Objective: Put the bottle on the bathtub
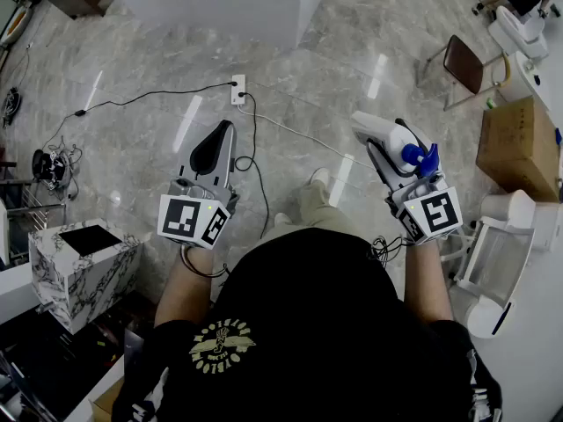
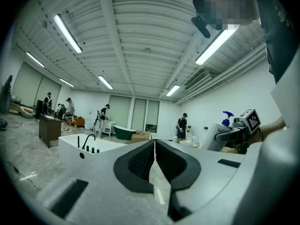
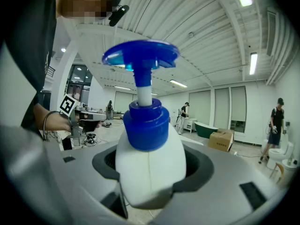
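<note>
A white bottle with a blue pump [image 1: 420,156] stands upright between the jaws of my right gripper [image 1: 392,137], which is shut on its body. In the right gripper view the bottle [image 3: 149,165] fills the middle, with the right gripper [image 3: 150,175] clamped round its lower part. My left gripper [image 1: 226,130] is held out level over the floor, shut and holding nothing; its pads meet in the left gripper view [image 2: 154,146]. The white bathtub [image 1: 220,3] with black taps stands ahead at the top of the head view, and it also shows as the bathtub [image 2: 86,150] in the left gripper view.
A power socket [image 1: 237,89] and cables lie on the marble floor between me and the tub. A marble-patterned block [image 1: 84,266] stands at left. At right are a chair [image 1: 463,63], a cardboard box [image 1: 519,148] and a white toilet [image 1: 501,262]. Several people stand far off.
</note>
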Demonstrator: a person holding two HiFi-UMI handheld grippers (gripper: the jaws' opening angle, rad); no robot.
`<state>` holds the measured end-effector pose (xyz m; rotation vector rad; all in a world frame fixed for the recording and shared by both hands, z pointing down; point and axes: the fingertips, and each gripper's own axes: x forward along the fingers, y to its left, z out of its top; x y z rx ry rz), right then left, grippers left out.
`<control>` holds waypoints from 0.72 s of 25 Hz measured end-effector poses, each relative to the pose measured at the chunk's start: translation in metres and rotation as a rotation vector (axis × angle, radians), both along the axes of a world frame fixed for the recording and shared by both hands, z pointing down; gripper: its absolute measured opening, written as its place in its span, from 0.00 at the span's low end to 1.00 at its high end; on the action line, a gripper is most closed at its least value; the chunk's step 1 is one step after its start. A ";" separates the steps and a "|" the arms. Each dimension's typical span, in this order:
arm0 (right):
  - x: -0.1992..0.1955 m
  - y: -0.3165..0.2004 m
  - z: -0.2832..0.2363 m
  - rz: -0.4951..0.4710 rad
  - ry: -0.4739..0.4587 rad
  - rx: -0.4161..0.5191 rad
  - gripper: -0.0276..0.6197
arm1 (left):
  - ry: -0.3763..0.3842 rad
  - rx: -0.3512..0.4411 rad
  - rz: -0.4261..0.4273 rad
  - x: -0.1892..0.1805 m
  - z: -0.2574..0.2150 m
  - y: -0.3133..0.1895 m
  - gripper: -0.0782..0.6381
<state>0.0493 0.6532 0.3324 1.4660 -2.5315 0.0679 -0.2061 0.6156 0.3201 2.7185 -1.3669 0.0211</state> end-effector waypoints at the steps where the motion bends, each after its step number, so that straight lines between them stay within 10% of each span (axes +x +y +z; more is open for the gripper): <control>1: 0.002 -0.006 0.002 -0.007 -0.001 0.002 0.45 | 0.000 -0.001 -0.004 0.002 0.001 -0.006 0.13; 18: 0.063 -0.130 0.019 -0.052 -0.032 -0.029 0.45 | -0.044 -0.016 -0.023 0.074 0.009 -0.130 0.12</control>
